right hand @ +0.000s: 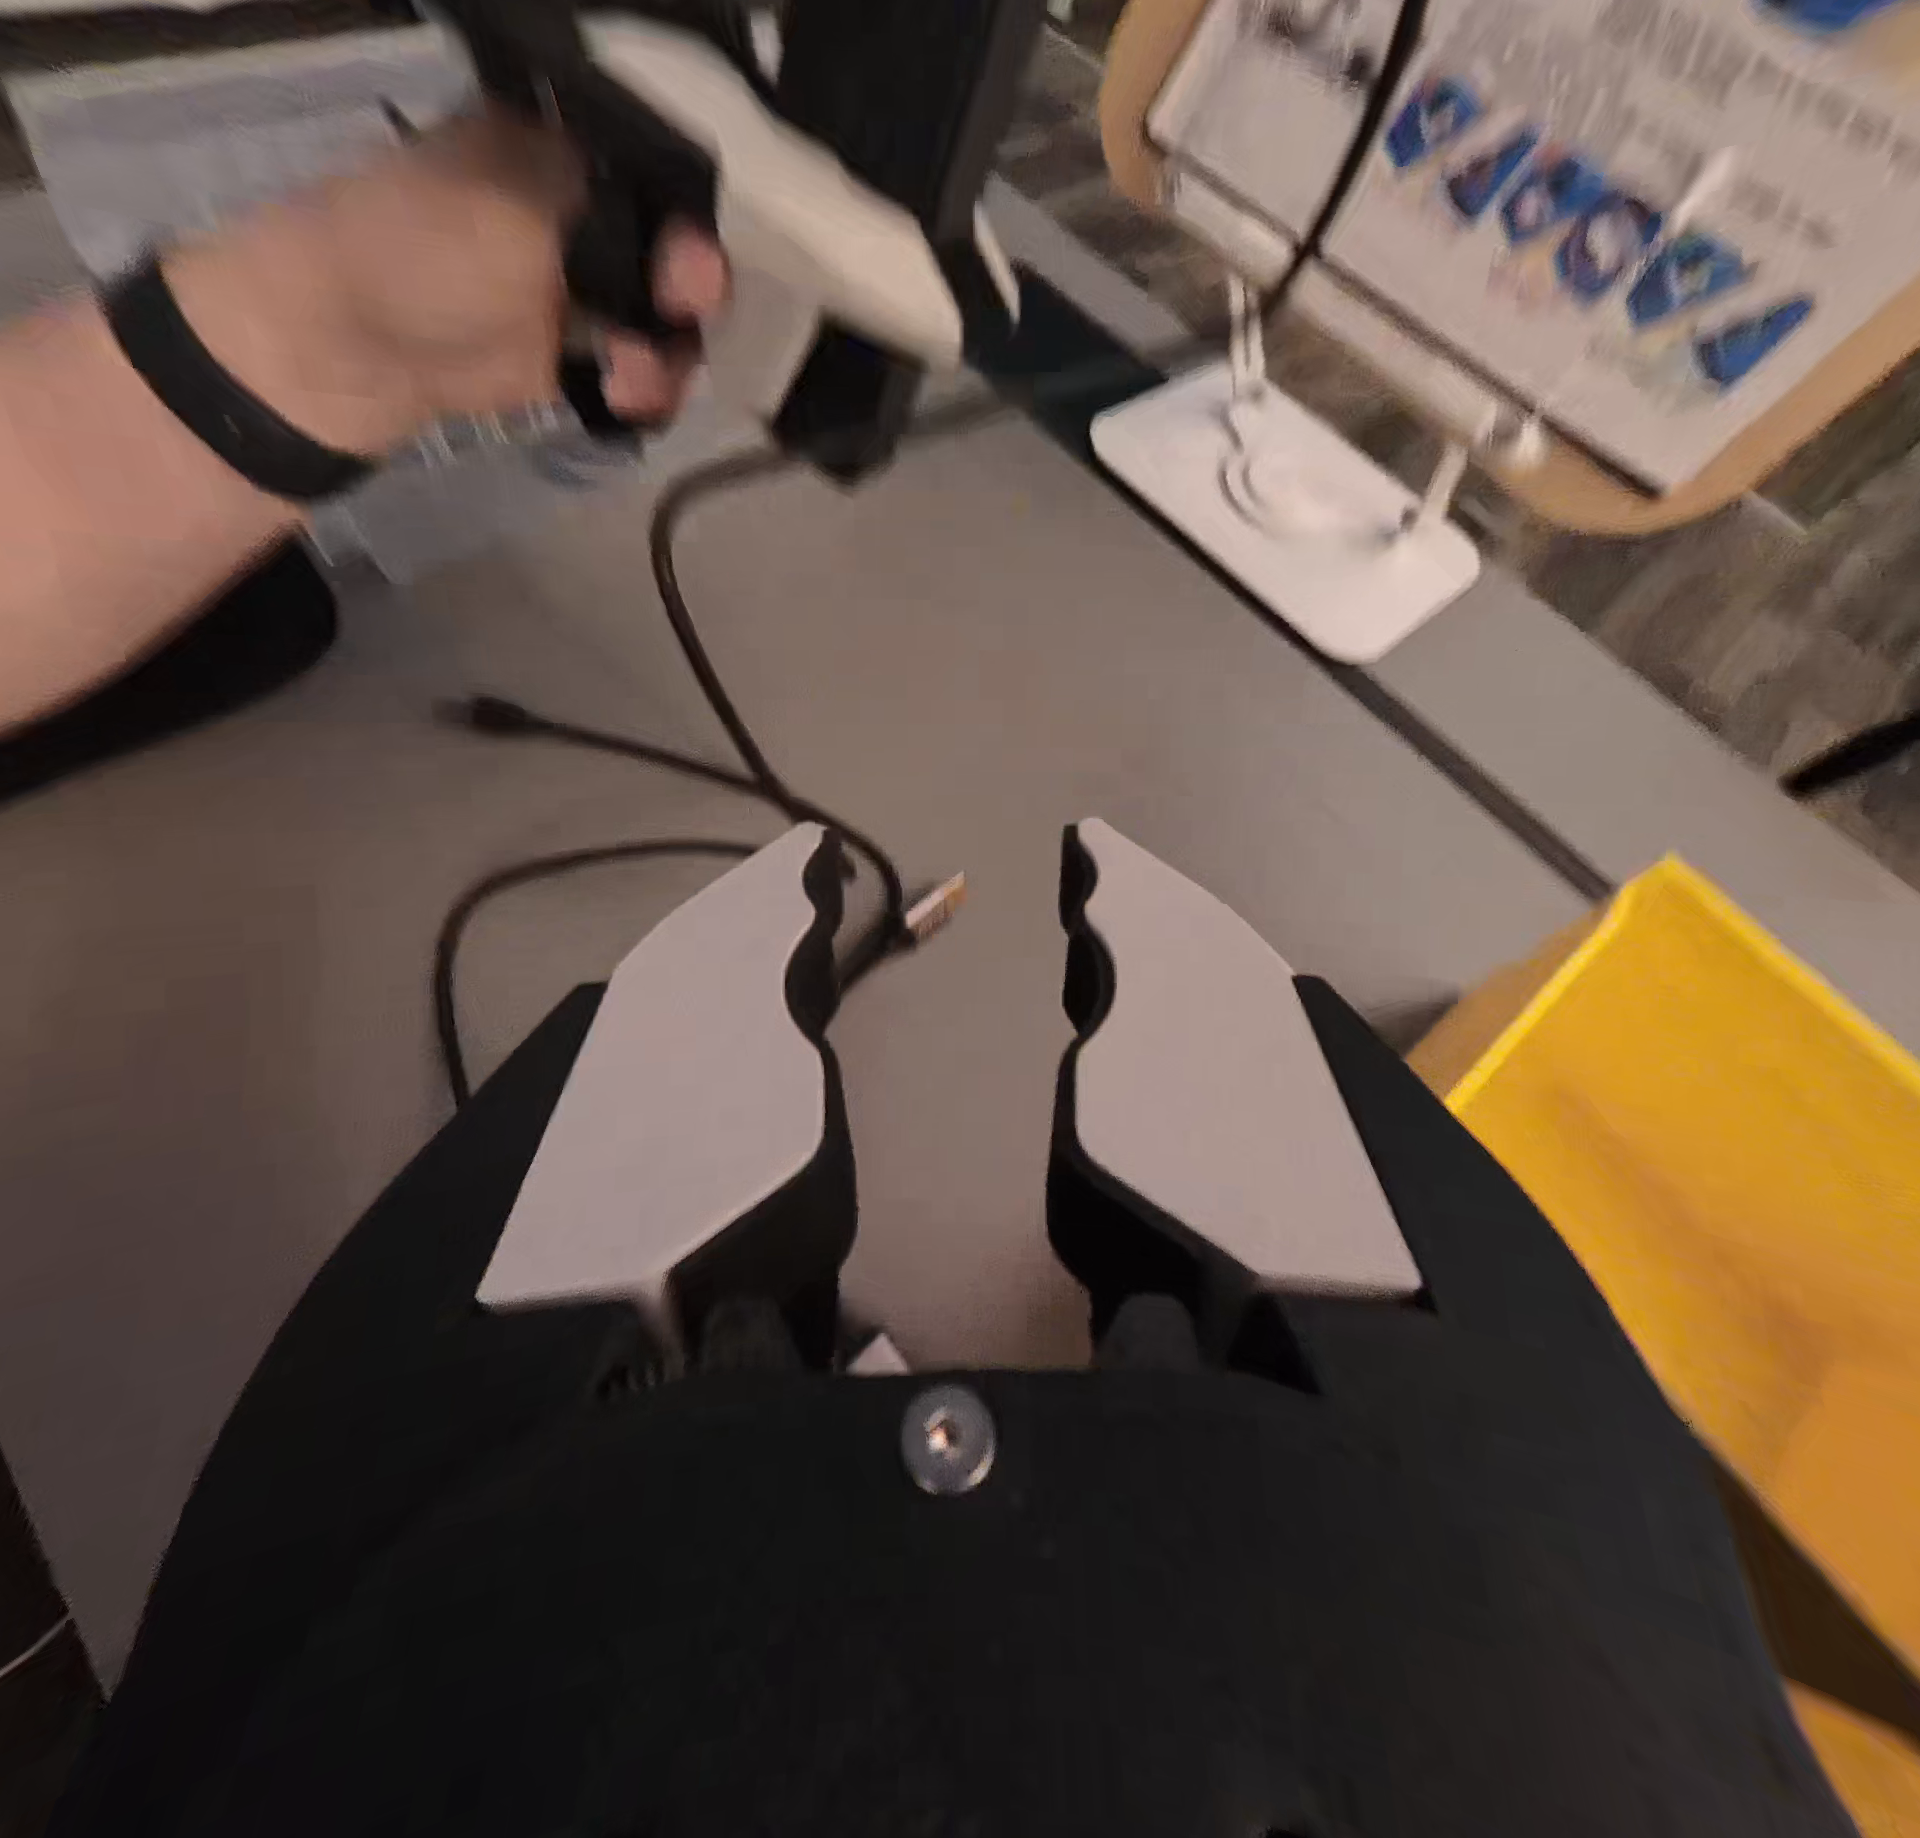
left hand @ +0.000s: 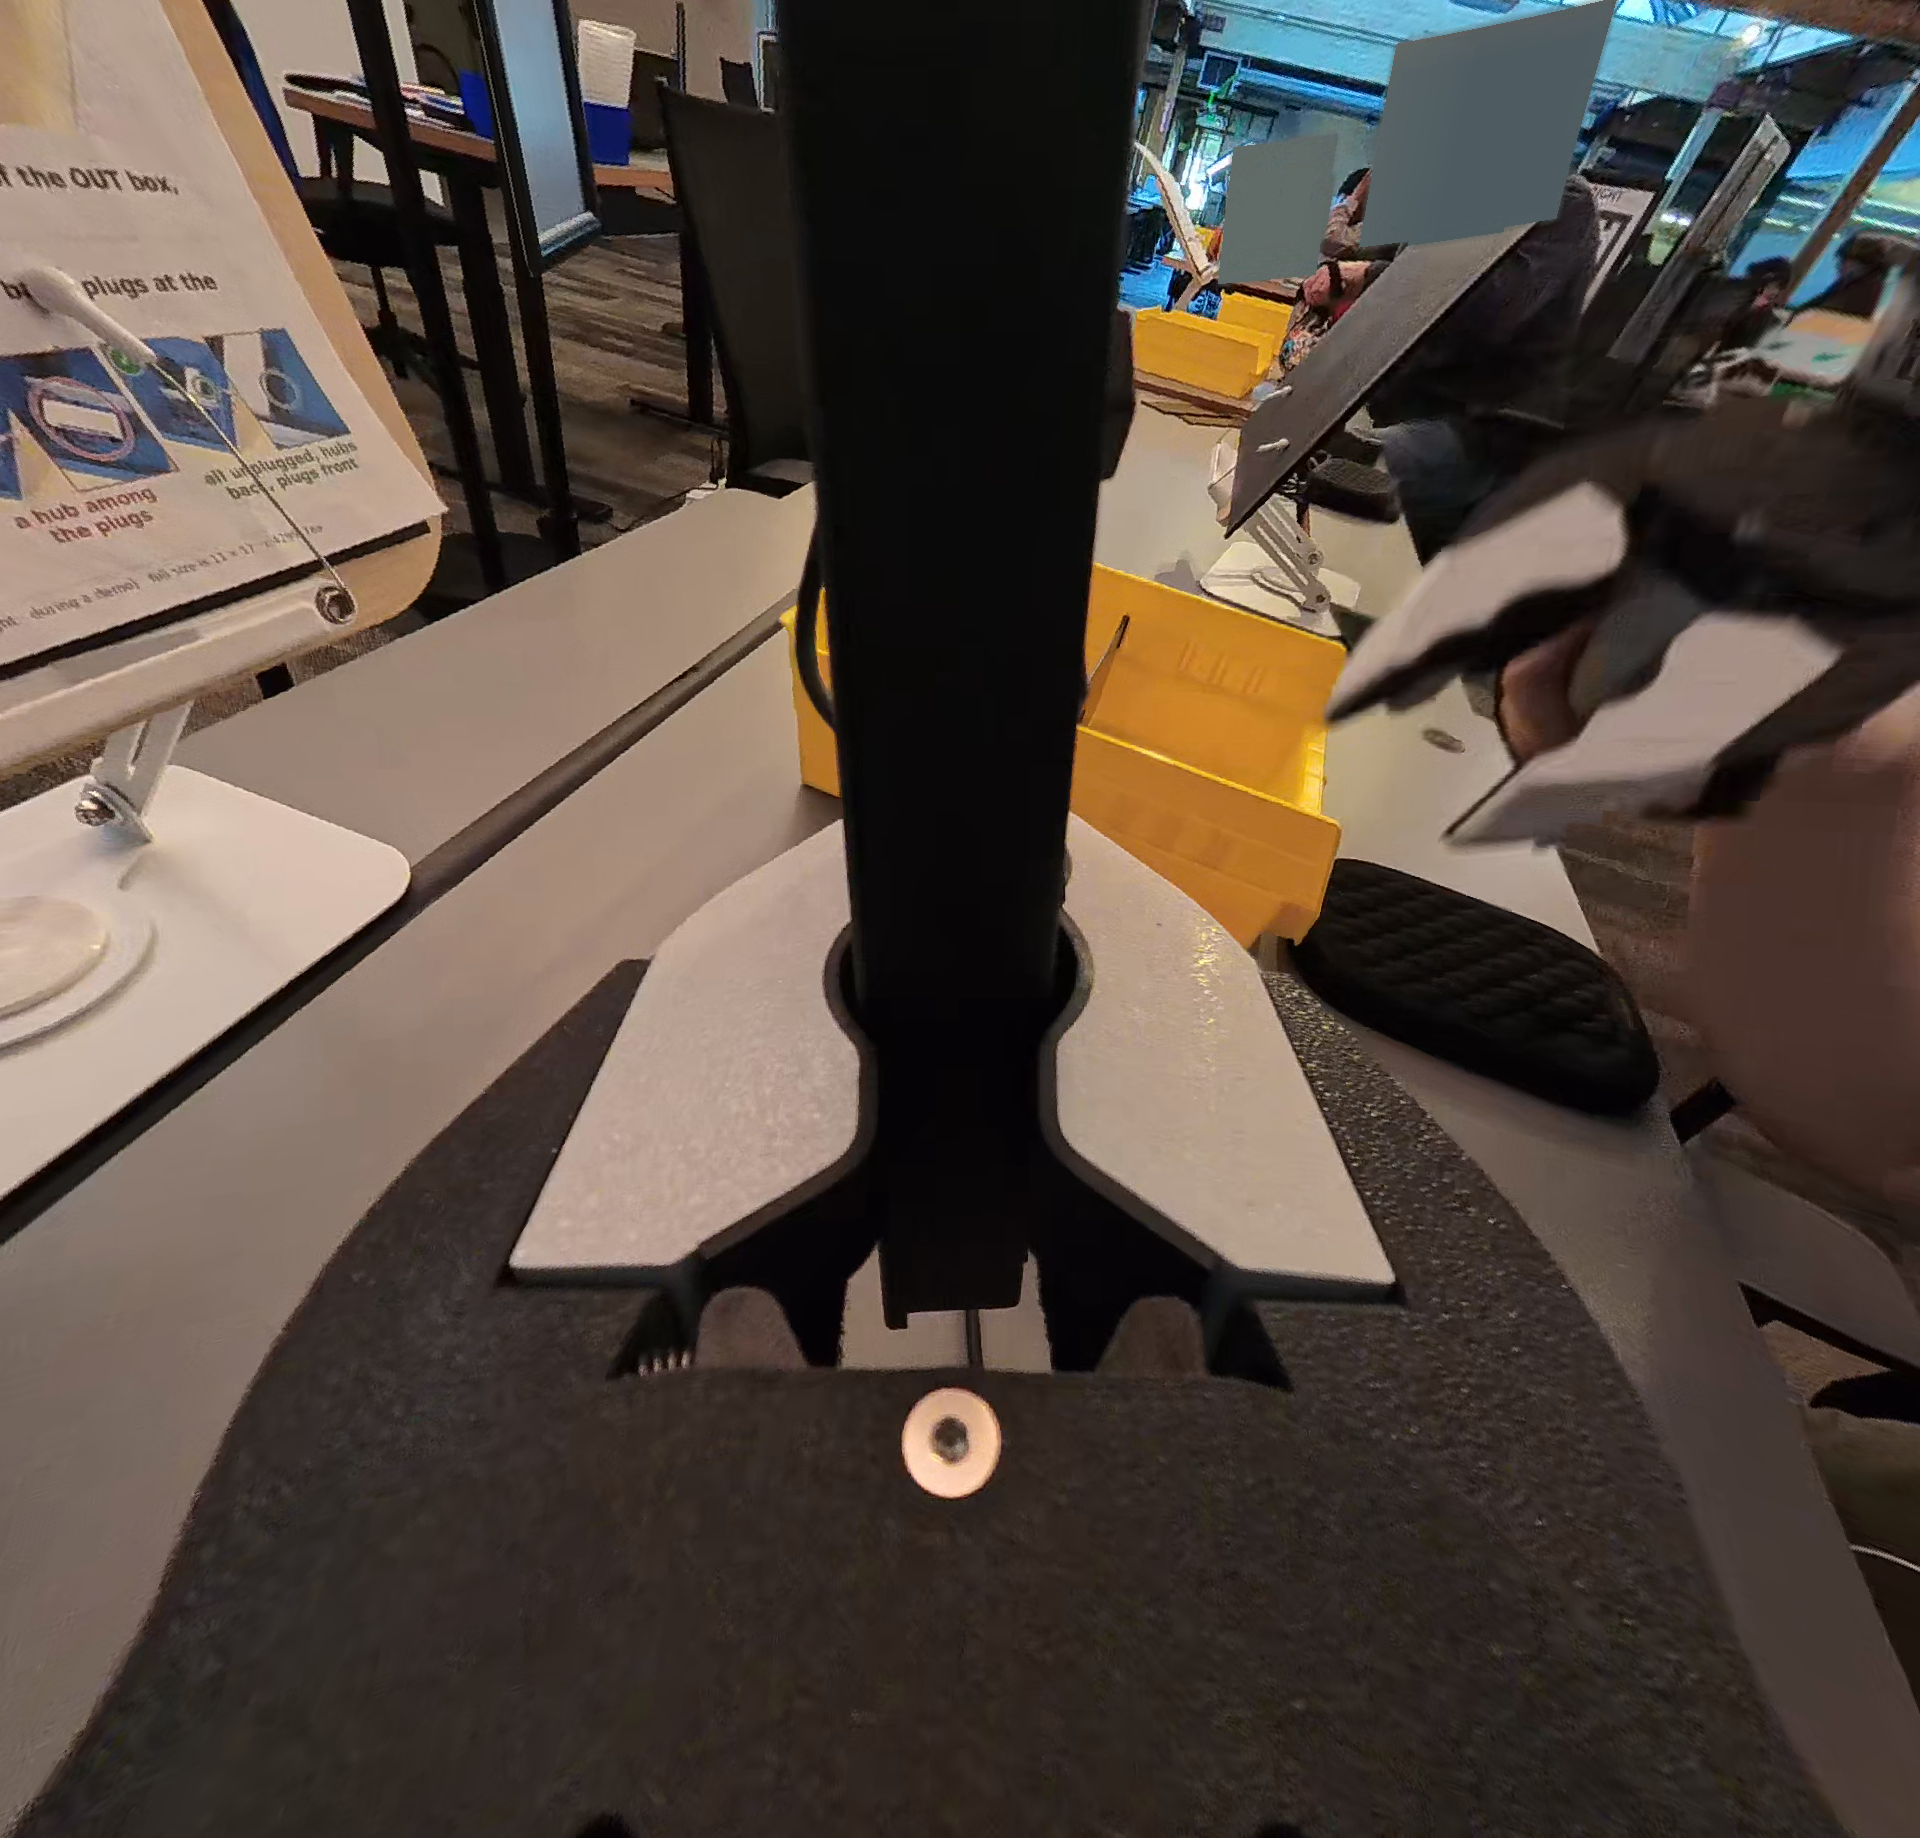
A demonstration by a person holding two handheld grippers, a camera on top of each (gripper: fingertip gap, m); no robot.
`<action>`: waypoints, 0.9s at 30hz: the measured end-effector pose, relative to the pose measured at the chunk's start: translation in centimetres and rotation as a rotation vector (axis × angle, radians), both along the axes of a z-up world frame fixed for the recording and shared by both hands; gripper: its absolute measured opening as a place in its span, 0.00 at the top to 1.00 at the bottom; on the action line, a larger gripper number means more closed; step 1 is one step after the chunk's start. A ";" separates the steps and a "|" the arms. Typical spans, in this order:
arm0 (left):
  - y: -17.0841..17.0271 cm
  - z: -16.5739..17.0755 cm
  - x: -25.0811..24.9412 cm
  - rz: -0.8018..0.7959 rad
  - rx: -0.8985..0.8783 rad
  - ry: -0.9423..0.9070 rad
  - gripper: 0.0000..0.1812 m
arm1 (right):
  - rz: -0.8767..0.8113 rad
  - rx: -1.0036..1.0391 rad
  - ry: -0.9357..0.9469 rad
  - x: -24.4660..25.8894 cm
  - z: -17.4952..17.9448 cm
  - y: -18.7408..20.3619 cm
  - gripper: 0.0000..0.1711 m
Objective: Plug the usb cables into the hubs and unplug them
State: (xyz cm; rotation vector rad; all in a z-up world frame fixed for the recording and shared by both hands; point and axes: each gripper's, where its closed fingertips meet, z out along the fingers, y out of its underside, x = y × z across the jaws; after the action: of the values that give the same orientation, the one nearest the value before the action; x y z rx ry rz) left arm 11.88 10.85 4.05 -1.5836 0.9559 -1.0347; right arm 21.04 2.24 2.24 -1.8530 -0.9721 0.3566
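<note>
My left gripper (left hand: 956, 884) is shut on a long black USB hub (left hand: 956, 438) and holds it upright above the table. It also shows in the right wrist view (right hand: 925, 313), with the hub (right hand: 894, 74) in it. The hub's black cable (right hand: 686, 625) hangs down to the table and ends in a silver USB plug (right hand: 935, 905). My right gripper (right hand: 948, 843) is open and empty, low over the table, with that plug just beyond its fingertips. It shows blurred in the left wrist view (left hand: 1397, 765). Another black plug (right hand: 494, 713) lies farther left.
A yellow bin (left hand: 1205, 728) stands behind the hub and to the right of my right gripper (right hand: 1714, 1165). An instruction board on a white stand (left hand: 156, 334) is at the left (right hand: 1558, 178). A black padded rest (left hand: 1475, 978) lies by the bin. About 15 cm separates my left fingertips from my right. The silver USB plug (right hand: 935, 905) is about equally far from each gripper, around 20 cm.
</note>
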 end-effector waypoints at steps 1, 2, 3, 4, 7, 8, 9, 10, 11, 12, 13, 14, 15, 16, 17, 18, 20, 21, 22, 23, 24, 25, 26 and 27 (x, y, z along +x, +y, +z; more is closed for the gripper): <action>-0.1 0.2 -0.1 -0.003 0.004 0.000 0.86 | -0.040 -0.012 -0.004 0.7 -1.7 -0.4 0.76; -0.2 0.4 -0.3 -0.004 0.007 0.004 0.86 | -0.079 -0.034 0.010 1.1 -3.2 -0.6 0.76; -0.2 0.5 -0.5 0.001 0.013 0.013 0.86 | -0.107 -0.056 0.047 1.3 -4.3 -0.7 0.77; -0.1 0.6 -0.8 0.011 0.022 0.021 0.86 | -0.142 -0.081 0.096 1.2 -5.2 -0.6 0.78; -0.2 1.3 -1.8 0.027 0.039 0.027 0.86 | -0.217 -0.089 0.182 0.5 -6.8 0.7 0.82; -0.2 1.6 -2.1 0.026 0.041 0.020 0.86 | -0.251 -0.086 0.196 0.3 -7.3 1.4 0.84; -0.3 2.0 -2.4 0.026 0.043 0.010 0.86 | -0.274 -0.092 0.193 0.0 -8.1 2.2 0.84; -0.4 2.4 -2.8 0.030 0.047 -0.002 0.86 | -0.289 -0.110 0.176 -0.2 -9.2 2.9 0.84; -0.5 2.8 -3.0 0.030 0.051 -0.013 0.86 | -0.306 -0.141 0.161 -0.5 -10.5 3.5 0.84; -0.7 3.1 -3.2 0.027 0.054 -0.020 0.86 | -0.311 -0.187 0.153 -0.8 -11.8 4.0 0.84; -0.8 3.4 -3.4 0.025 0.059 -0.022 0.86 | -0.312 -0.232 0.154 -1.2 -13.0 4.3 0.84; -0.9 3.5 -3.5 0.027 0.066 -0.019 0.86 | -0.314 -0.270 0.163 -1.5 -13.9 4.5 0.84; -0.9 3.6 -3.5 0.031 0.074 -0.013 0.86 | -0.317 -0.300 0.174 -1.7 -14.6 4.5 0.84; -1.0 3.6 -3.5 0.031 0.080 -0.008 0.86 | -0.326 -0.323 0.185 -1.7 -15.0 4.6 0.84; -1.1 3.6 -3.4 0.026 0.082 -0.006 0.86 | -0.332 -0.340 0.201 -1.8 -15.3 4.5 0.84; -1.2 3.6 -3.2 0.020 0.080 -0.008 0.86 | -0.331 -0.351 0.221 -2.0 -15.3 4.5 0.85; -1.3 3.6 -2.9 0.006 0.074 -0.017 0.86 | -0.330 -0.372 0.241 -2.5 -15.5 4.3 0.85; -1.3 3.6 -2.8 0.002 0.072 -0.017 0.86 | -0.323 -0.383 0.231 -2.9 -15.8 4.2 0.85; -1.3 3.5 -2.7 -0.001 0.071 -0.017 0.86 | -0.326 -0.392 0.204 -3.1 -16.3 4.2 0.85; -1.4 3.5 -2.6 -0.005 0.070 -0.017 0.86 | -0.331 -0.399 0.168 -3.2 -16.8 4.2 0.84; -1.5 3.5 -2.5 -0.009 0.069 -0.018 0.86 | -0.331 -0.407 0.134 -3.4 -17.3 4.1 0.84; -1.6 3.6 -2.5 -0.010 0.071 -0.018 0.86 | -0.338 -0.396 0.107 -3.4 -17.5 4.2 0.84; -1.7 3.7 -2.6 -0.011 0.075 -0.018 0.86 | -0.345 -0.388 0.086 -3.5 -17.6 4.2 0.84; -1.8 3.8 -2.6 -0.012 0.080 -0.019 0.86 | -0.354 -0.375 0.073 -3.5 -17.6 4.3 0.85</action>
State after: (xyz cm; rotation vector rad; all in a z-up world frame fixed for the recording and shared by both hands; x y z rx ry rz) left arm 9.31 9.07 7.87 -1.5017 0.9837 -1.0058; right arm 17.56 6.56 -15.35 -2.2875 -0.5333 0.4058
